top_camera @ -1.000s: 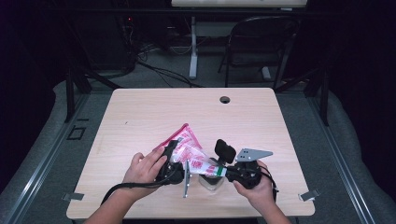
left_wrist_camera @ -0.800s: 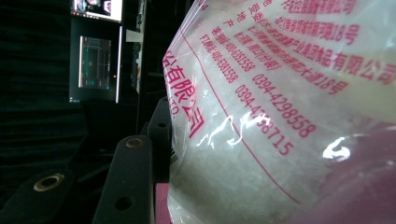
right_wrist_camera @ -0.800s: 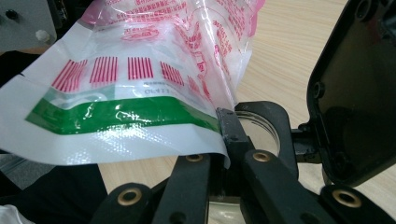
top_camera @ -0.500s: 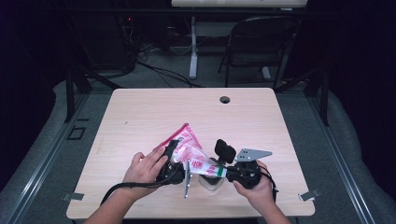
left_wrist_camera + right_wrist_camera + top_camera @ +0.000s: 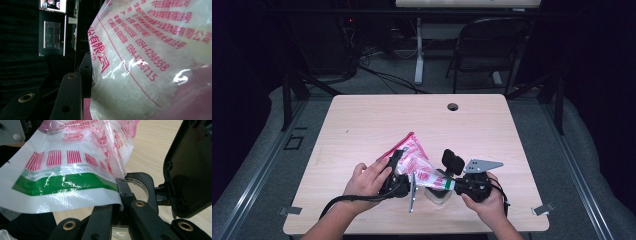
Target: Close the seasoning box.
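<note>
Red-printed bag [image 5: 414,160] hangs unmoved over the wooden surface [image 5: 362,120]; left gripper [image 5: 396,170] pinches its body, right gripper [image 5: 455,184] its sealed edge, both unchanged.

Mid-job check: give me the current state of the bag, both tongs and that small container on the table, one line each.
Plastic bag: lifted and tilted, white grains inside, gripped at both ends.
Left tongs: clamped on the bag's filled body.
Right tongs: shut on the bag's green-striped edge.
Small clear container: standing on the table under the bag's lower end; contents cannot be told.
</note>
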A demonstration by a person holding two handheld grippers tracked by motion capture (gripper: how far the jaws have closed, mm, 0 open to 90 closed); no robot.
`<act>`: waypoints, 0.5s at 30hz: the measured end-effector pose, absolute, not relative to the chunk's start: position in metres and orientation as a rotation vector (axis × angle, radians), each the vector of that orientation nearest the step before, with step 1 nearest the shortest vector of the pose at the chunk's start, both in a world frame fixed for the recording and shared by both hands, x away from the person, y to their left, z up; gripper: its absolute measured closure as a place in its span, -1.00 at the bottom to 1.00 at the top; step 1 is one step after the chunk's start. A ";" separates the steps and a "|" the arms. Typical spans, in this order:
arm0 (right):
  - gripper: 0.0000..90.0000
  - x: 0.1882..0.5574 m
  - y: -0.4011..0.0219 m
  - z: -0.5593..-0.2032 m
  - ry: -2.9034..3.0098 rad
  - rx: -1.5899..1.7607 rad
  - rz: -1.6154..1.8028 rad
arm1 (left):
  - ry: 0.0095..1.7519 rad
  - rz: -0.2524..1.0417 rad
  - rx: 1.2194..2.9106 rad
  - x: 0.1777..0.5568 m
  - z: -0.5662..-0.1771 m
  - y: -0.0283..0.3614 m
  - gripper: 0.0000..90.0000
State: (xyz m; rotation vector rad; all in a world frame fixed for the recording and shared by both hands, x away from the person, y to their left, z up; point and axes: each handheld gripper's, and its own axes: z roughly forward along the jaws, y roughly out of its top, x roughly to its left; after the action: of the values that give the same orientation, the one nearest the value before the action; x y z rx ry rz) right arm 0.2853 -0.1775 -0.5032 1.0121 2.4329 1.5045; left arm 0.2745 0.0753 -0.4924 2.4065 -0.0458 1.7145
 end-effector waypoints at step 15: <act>1.00 0.286 -0.178 -0.504 2.435 1.016 1.501 | -0.080 1.747 2.396 0.274 -0.491 0.074 0.32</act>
State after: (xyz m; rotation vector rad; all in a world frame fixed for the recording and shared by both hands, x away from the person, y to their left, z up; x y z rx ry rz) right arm 0.2856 -0.1777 -0.5039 1.0159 2.4345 1.5013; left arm 0.2735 0.0743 -0.4914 2.3957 -0.0805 1.7466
